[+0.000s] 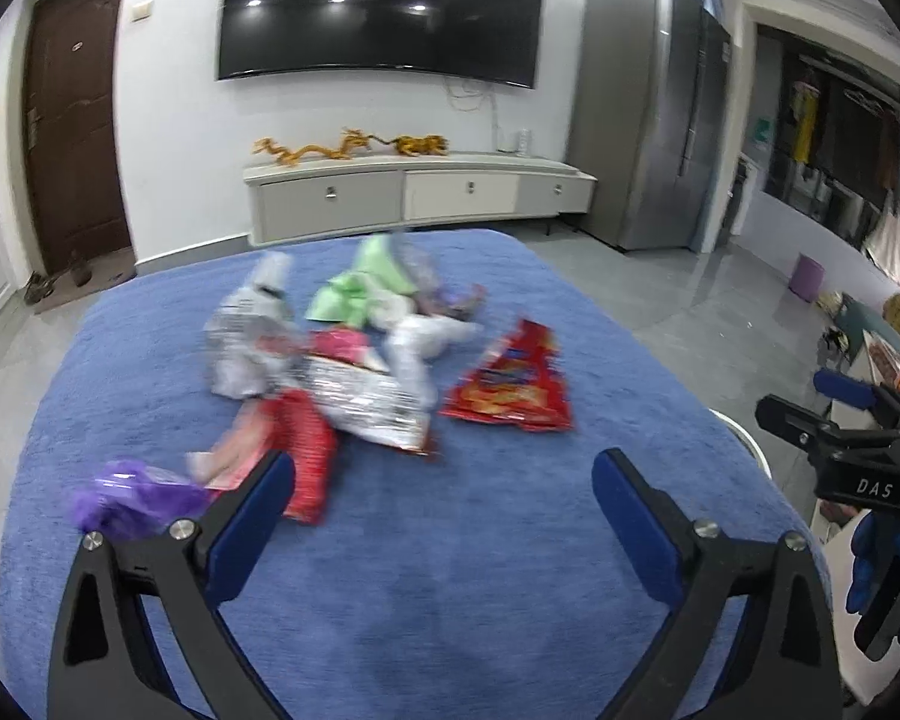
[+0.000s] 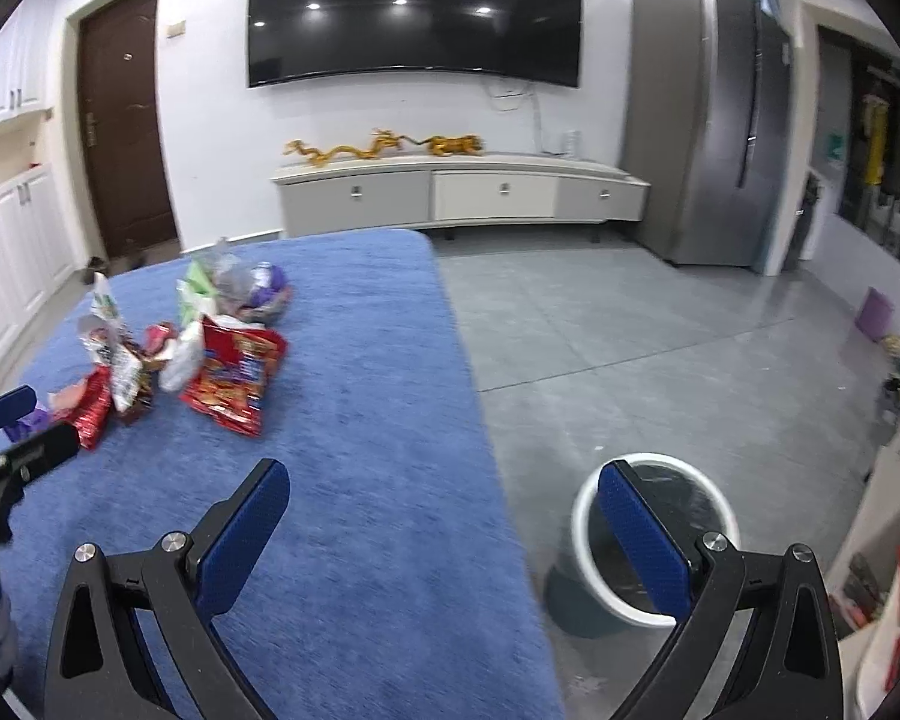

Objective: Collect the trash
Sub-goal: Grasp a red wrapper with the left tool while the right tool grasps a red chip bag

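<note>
A pile of snack wrappers lies on the blue-covered table (image 1: 450,570): a red chip bag (image 1: 513,378), a silver foil bag (image 1: 360,399), a green wrapper (image 1: 360,288), a purple wrapper (image 1: 132,495) and others. My left gripper (image 1: 444,480) is open and empty, just short of the pile. My right gripper (image 2: 444,492) is open and empty, above the table's right edge (image 2: 480,420). A white-rimmed trash bin (image 2: 648,540) with a black liner stands on the floor right of the table, partly behind my right finger. The red chip bag (image 2: 234,378) also shows in the right wrist view.
A white TV cabinet (image 1: 414,192) and wall TV (image 1: 384,6) are beyond the table. A grey fridge (image 1: 654,120) stands at the right. Grey tiled floor (image 2: 630,330) surrounds the table. Cluttered shelves (image 2: 882,570) are at the far right.
</note>
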